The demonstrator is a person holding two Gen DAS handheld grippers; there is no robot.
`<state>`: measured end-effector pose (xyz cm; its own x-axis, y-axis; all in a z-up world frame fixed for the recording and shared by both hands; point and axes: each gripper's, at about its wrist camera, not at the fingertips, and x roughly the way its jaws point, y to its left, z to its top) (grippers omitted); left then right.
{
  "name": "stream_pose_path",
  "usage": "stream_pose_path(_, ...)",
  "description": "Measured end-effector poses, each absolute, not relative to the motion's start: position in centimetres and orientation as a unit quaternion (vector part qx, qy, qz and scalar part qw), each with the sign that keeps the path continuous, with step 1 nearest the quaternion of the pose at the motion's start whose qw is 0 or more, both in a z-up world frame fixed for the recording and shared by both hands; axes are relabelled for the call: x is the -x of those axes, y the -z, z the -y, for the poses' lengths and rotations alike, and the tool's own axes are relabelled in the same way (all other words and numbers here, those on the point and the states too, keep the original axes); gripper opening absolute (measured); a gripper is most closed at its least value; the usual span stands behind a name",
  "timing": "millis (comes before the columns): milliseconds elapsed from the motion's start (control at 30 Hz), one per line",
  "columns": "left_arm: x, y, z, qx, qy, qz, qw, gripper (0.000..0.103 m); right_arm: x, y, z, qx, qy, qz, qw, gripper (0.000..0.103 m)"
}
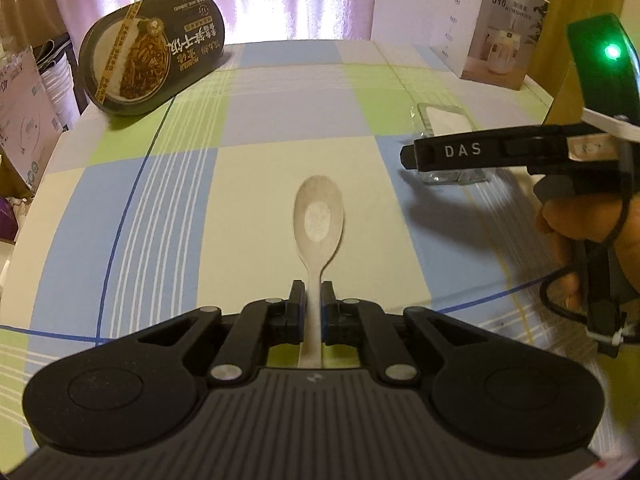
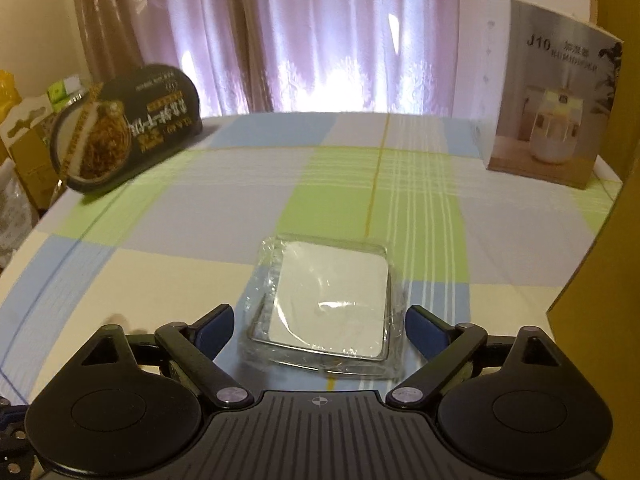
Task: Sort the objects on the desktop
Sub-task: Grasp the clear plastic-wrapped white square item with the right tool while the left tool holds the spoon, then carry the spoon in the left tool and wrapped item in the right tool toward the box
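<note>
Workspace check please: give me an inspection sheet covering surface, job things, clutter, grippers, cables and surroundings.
Surface: table under a checked cloth in blue, green, cream and grey.
Job's things: pale spoon, handle between the left gripper's fingers, bowl pointing away; clear square dish with a white base, flat on the cloth.
Clutter: dark oval meal box propped on edge at far left; humidifier box upright at far right.
Grippers: left gripper shut on the spoon handle; right gripper open, fingers either side of the dish's near edge, touching not clear.
Cables: black cable looping below the right gripper by the hand.
Surroundings: curtains behind; cartons off the left edge.
</note>
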<state>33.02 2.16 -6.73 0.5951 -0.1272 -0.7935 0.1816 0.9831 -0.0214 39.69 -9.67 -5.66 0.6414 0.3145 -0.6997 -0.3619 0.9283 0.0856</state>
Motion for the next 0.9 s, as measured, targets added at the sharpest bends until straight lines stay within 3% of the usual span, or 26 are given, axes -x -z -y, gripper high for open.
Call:
stream_pose_path(100,-32.9,6.9,-2.2,-0.034,0.087,-0.441,0.893,0.004,-39.4,5.8,9.9,0.039,-0.184,-0.379,0.906,0.072)
stream_pose_path(567,-31.4,6.5,-1.3,-0.045,0.109,-0.444,0.888,0.004,-30.6,2.6,13.8,0.017,-0.192,-0.412,0.890,0.072)
stream_pose_path(900,-24.1,4.5,-0.7,-0.033,0.151,-0.458,0.875,0.004,-21.0,-0.3,17.7,-0.016,-0.200,-0.425,0.883,0.072)
